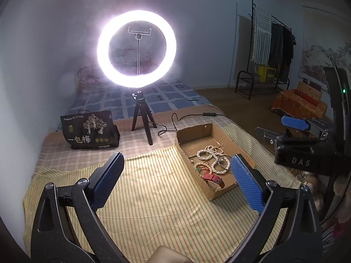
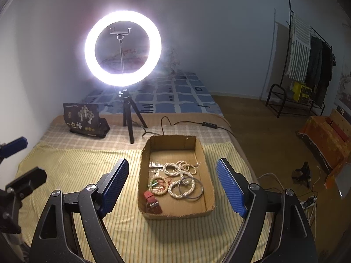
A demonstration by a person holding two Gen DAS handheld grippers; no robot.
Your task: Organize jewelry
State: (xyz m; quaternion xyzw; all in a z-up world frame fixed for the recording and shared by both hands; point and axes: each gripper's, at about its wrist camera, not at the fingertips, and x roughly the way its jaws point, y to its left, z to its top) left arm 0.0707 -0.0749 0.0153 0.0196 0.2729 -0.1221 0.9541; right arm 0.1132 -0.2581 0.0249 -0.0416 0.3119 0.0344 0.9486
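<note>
A shallow cardboard box [image 2: 203, 153] [image 1: 193, 132] lies on the yellow striped cloth. It holds white bead strands [image 2: 178, 168] [image 1: 209, 152], a beige and green bead bracelet [image 2: 159, 185], thin metal bangles [image 2: 195, 194] and a red strap watch [image 2: 151, 201] [image 1: 214, 178]. My right gripper [image 2: 172, 182] is open and empty, hovering above the box, its fingers on either side. My left gripper [image 1: 177, 175] is open and empty, left of the box over the cloth. The right gripper's body shows in the left wrist view [image 1: 305, 151].
A lit ring light on a small tripod [image 2: 122, 48] [image 1: 136, 48] stands behind the box, its cable [image 2: 188, 123] trailing right. A black printed bag [image 2: 86, 120] [image 1: 88, 132] sits at back left. The bed edge drops to the floor on the right, with cables [image 2: 307, 199].
</note>
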